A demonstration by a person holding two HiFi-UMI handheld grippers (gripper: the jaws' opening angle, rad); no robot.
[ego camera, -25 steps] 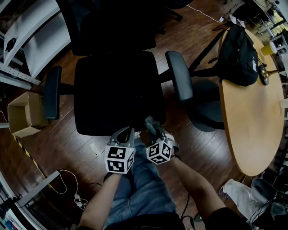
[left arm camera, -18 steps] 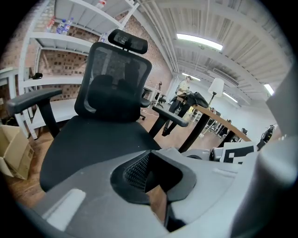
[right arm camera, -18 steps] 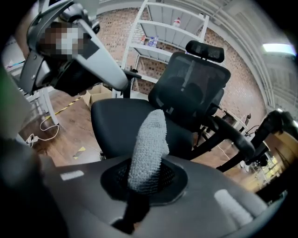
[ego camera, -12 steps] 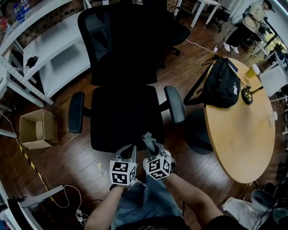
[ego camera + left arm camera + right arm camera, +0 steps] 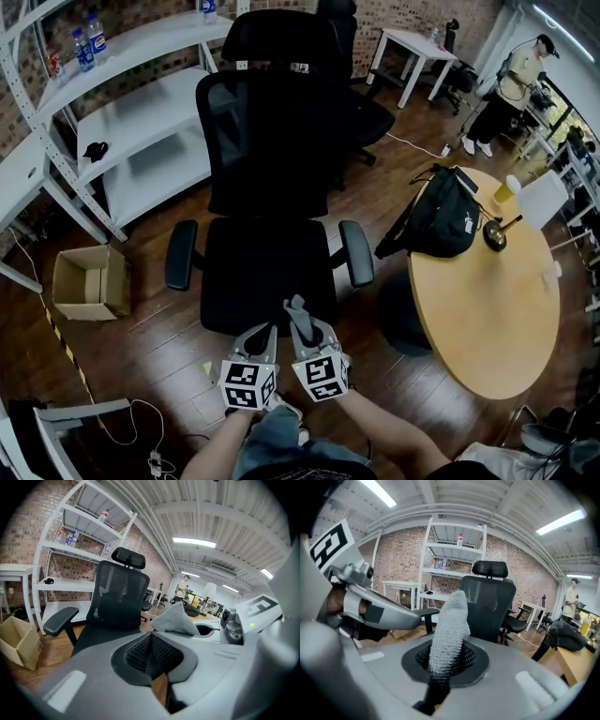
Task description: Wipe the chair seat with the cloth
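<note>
The black office chair's seat [image 5: 265, 267] lies straight ahead of me, with its mesh backrest [image 5: 267, 141] behind it. Both grippers hover side by side at the seat's front edge. My right gripper [image 5: 300, 321] is shut on a small grey cloth [image 5: 296, 309], which sticks up out of its jaws as a nubbly tuft [image 5: 450, 625]. My left gripper [image 5: 264, 333] is shut with nothing between its jaws [image 5: 151, 644]. From the left gripper view, the cloth [image 5: 176, 619] shows just to the right, with the chair [image 5: 117, 604] beyond.
Armrests [image 5: 180, 255] [image 5: 356, 253] flank the seat. A round wooden table [image 5: 483, 309] with a black bag [image 5: 441, 225] stands at the right. White shelving [image 5: 122, 122] and a cardboard box [image 5: 89, 281] are at the left. A person [image 5: 520, 80] stands far back right.
The head view has lifted and drawn back, so the backrest and more of the room now show. Both grippers stay together at the seat's front edge, with the cloth still held.
</note>
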